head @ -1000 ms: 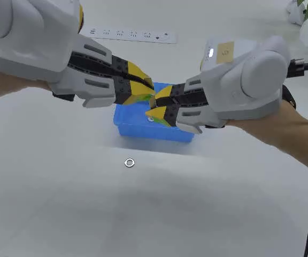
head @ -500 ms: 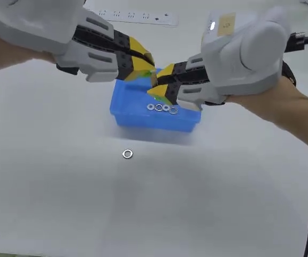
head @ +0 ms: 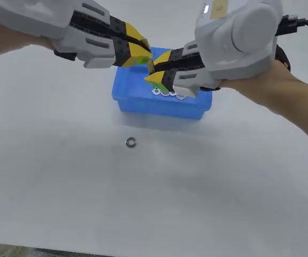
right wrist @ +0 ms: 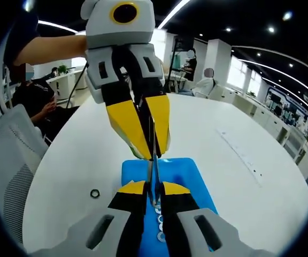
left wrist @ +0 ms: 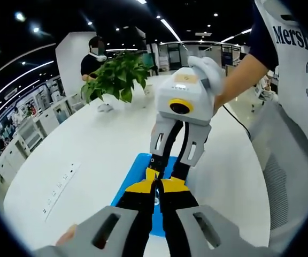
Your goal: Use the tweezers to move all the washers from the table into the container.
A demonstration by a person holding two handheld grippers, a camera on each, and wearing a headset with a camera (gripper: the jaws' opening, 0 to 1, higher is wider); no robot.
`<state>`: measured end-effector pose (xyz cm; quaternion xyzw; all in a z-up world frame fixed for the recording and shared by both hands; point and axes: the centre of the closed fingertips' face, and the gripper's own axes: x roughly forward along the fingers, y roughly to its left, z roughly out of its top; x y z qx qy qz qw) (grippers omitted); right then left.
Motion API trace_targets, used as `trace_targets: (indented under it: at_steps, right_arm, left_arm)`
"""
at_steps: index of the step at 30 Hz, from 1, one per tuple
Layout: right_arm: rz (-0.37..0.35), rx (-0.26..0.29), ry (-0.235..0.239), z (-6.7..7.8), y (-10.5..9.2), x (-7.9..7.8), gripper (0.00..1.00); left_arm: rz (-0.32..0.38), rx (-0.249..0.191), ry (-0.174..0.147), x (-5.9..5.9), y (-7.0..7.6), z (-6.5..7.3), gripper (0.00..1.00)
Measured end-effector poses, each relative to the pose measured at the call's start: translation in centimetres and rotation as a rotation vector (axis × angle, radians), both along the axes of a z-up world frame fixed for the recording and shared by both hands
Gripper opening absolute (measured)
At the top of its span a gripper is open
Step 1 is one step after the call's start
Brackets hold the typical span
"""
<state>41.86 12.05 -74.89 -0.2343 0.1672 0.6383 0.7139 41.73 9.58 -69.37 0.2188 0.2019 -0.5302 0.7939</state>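
Over blue container [head: 143,104] | tweezers [right wrist: 152,152] in right gripper [right wrist: 153,187] | shirt [left wrist: 298,69]: "Mersh"

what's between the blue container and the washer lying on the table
Nothing: in the head view, the stretch of white table between the blue container and the washer is bare.

Several washers [head: 168,93] lie in the container [head: 151,108]; a lone washer [head: 131,142] lies on the table [head: 213,187] before it.
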Motion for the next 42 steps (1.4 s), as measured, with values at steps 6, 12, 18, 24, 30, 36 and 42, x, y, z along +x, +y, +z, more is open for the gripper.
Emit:
trace_targets:
  at_steps: [6,12,18,24,30,36,42]
  right_arm:
    - [0.002,-0.005,0.03,-1.3,0.4,0.4,0.11]
    - [0.004,-0.016,0.053,-2.5,0.6,0.6,0.11]
    - [0.006,-0.02,0.067,-2.8,0.5,0.5,0.11]
    - [0.013,-0.025,0.048,-2.6,0.6,0.3,0.11]
    - [0.002,-0.007,0.039,-1.5,0.4,0.4,0.12]
    - [0.012,-0.009,0.027,-0.9,0.2,-0.1,0.12]
    - [0.025,-0.01,0.014,0.2,-0.4,-0.9,0.11]
  left_arm:
    - [0.011,0.005,0.023,0.6,0.2,-1.3,0.07]
    - [0.019,0.005,0.043,0.6,0.2,-2.3,0.07]
    - [0.03,-0.002,0.056,0.5,0.3,-2.6,0.07]
    - [0.021,0.011,0.05,0.2,0.2,-2.5,0.07]
    - [0.018,0.009,0.036,0.0,0.1,-1.6,0.07]
    - [0.004,0.019,0.026,-0.6,-0.2,-0.9,0.07]
    - [-0.005,0.014,0.012,-1.5,-0.4,0.2,0.07]
